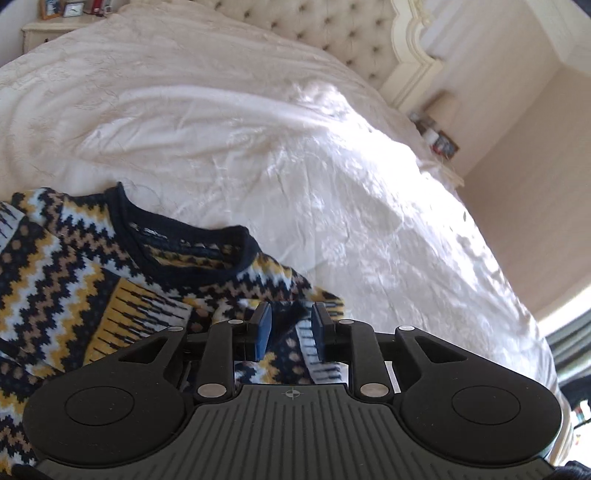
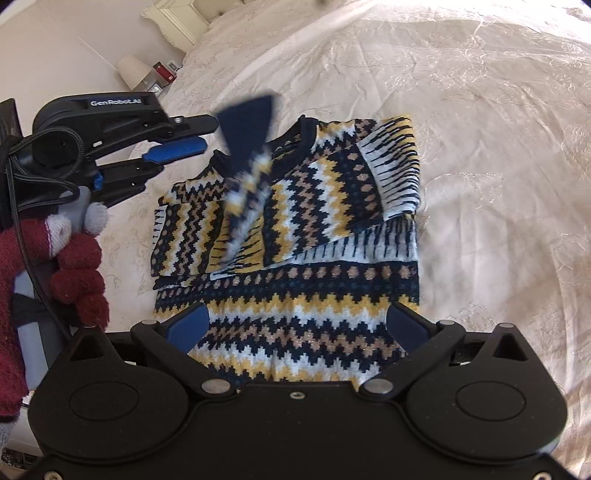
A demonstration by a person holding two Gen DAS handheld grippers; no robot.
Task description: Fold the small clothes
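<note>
Sleeve (image 2: 245,173) falls across the sweater (image 2: 295,258) mid-bed — left gripper (image 2: 184,140) spread, empty, beside its collar. Right gripper (image 2: 297,325) gapes over the hem, nearer.

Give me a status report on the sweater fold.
Left gripper open, sleeve blurred mid-air by it. Right gripper open over knit sweater on bed. Nothing blocking.

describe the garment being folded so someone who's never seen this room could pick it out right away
Start at the big bed with the cream bedspread and tufted headboard. On the bedspread lies one knitted sweater, its far sleeve folded across the chest. Nothing else on the bed is patterned: it has navy, yellow, white and tan zigzag bands and a navy collar.
</note>
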